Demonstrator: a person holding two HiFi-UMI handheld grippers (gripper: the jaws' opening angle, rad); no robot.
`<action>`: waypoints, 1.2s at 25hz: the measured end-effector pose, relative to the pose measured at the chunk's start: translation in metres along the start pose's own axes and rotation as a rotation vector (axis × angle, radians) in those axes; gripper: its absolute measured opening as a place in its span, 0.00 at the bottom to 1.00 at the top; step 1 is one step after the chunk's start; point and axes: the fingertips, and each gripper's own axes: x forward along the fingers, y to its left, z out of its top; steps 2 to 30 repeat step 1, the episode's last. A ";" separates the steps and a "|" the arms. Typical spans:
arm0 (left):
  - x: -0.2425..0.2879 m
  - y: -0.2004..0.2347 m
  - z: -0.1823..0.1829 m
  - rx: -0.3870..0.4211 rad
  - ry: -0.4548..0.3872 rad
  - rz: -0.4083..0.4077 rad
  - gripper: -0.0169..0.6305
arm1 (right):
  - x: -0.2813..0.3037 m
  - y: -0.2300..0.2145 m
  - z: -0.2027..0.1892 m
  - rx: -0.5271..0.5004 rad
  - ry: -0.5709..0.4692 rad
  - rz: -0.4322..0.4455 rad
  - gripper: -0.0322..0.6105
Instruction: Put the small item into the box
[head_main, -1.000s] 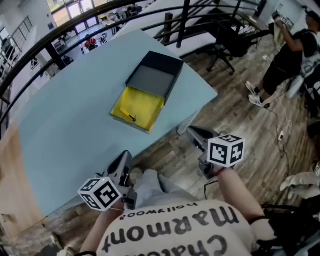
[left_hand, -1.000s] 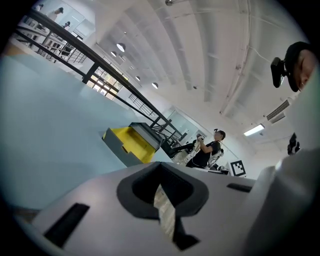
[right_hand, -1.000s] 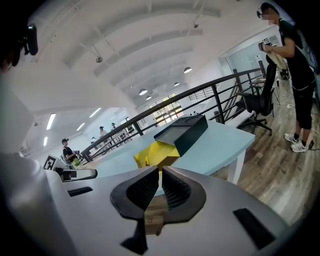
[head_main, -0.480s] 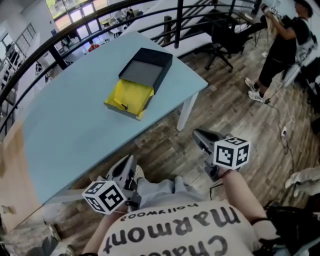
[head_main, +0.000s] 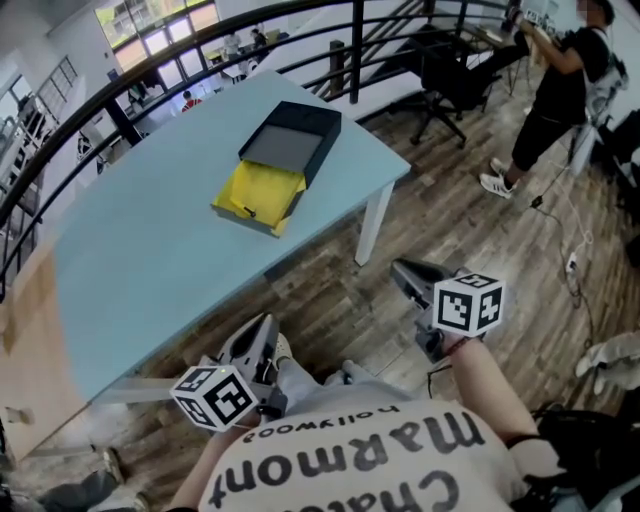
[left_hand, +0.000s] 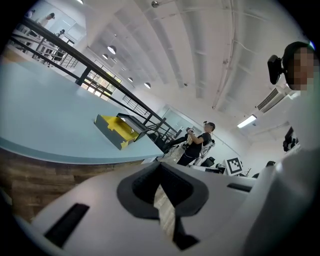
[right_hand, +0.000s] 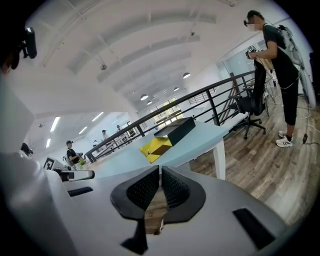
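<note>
Jaws together, apart from table (head_main: 150, 250)

One table (head_main: 150, 265), one box (head_main: 262, 192), one lid (head_main: 291, 143), one small item (head_main: 247, 211), two claws (head_main: 256, 340) (head_main: 406, 274)

Open-plan office mezzanine: black railing (head_main: 354, 60), swivel chair (head_main: 452, 78).

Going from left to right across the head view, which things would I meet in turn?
open box → table leg → right gripper → standing person. The left gripper sits below the box in the same stretch, so it is left out.
</note>
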 end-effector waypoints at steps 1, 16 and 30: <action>-0.004 -0.010 -0.005 0.005 0.001 0.000 0.03 | -0.010 0.000 -0.003 -0.001 0.001 0.001 0.12; -0.004 -0.010 -0.005 0.005 0.001 0.000 0.03 | -0.010 0.000 -0.003 -0.001 0.001 0.001 0.12; -0.004 -0.010 -0.005 0.005 0.001 0.000 0.03 | -0.010 0.000 -0.003 -0.001 0.001 0.001 0.12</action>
